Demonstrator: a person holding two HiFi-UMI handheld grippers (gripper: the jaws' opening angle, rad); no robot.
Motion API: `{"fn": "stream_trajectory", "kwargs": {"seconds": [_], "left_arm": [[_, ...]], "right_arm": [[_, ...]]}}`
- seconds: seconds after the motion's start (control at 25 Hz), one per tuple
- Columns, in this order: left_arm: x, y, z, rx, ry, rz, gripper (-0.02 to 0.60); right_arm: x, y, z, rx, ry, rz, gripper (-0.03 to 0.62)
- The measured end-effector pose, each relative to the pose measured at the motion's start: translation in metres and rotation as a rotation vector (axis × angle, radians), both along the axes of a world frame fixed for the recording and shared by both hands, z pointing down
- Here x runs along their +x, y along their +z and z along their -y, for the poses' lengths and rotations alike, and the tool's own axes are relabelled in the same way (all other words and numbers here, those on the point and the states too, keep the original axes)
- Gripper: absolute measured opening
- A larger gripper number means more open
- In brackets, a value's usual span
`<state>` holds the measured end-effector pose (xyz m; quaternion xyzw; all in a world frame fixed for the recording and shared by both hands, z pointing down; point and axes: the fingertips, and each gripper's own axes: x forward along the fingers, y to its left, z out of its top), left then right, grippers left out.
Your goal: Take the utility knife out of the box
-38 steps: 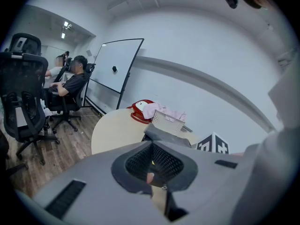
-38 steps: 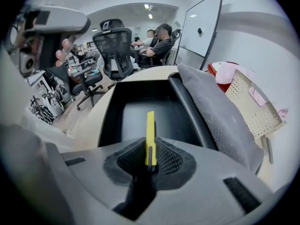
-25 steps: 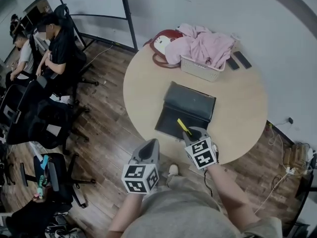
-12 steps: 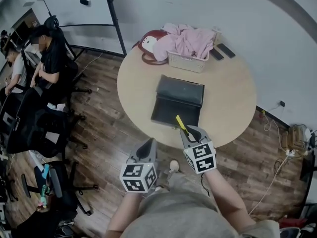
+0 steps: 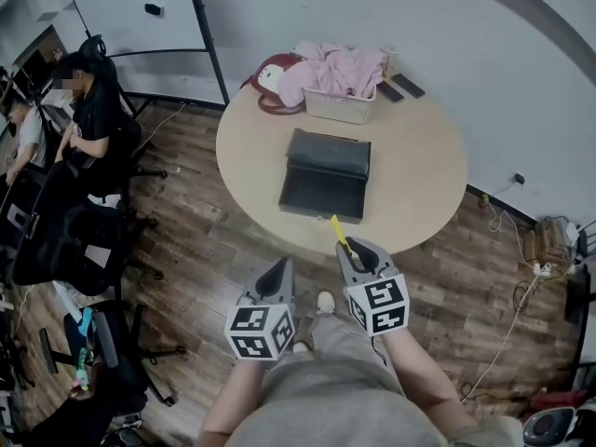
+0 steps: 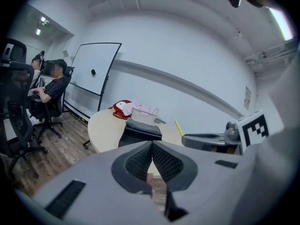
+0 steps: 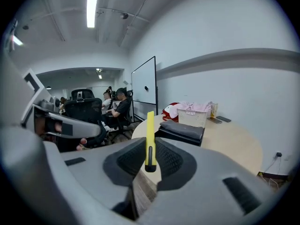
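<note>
My right gripper [image 5: 352, 252] is shut on a yellow utility knife [image 5: 340, 234], whose tip sticks up and out past the jaws. In the right gripper view the knife [image 7: 150, 142] stands upright between the pads. The dark box [image 5: 326, 173] lies open on the round table [image 5: 419, 184], well ahead of both grippers, which hang off the table's near edge over the floor. My left gripper [image 5: 277, 278] is to the left of the right one; its jaws meet with nothing between them [image 6: 152, 150].
A white basket [image 5: 339, 105] with pink clothes, a red bag [image 5: 270, 77] and two phones [image 5: 400, 87] sit at the table's far side. Office chairs and seated people [image 5: 88, 110] are to the left, a whiteboard [image 5: 140, 12] behind. Cables and a power strip [image 5: 540, 245] lie right.
Both grippers have drawn back from the table toward the person. The right one, still holding the knife, left the box's near edge and now hangs past the table rim.
</note>
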<state>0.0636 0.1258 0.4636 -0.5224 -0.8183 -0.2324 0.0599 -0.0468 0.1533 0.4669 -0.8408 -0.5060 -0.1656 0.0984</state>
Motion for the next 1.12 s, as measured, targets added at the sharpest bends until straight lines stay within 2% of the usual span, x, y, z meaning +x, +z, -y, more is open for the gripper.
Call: {"fn": "stream_trajectory", "kwargs": {"seconds": [0.56, 1.12], "left_arm": [[0.003, -0.005, 0.057, -0.022, 0.02, 0.017, 0.004], [0.01, -0.009, 0.067, -0.041, 0.015, 0.028, 0.005]], "right_arm": [[-0.003, -0.019, 0.069, -0.065, 0.051, -0.064, 0.054], [0.008, -0.03, 0.087, -0.104, 0.05, -0.072, 0.054]]}}
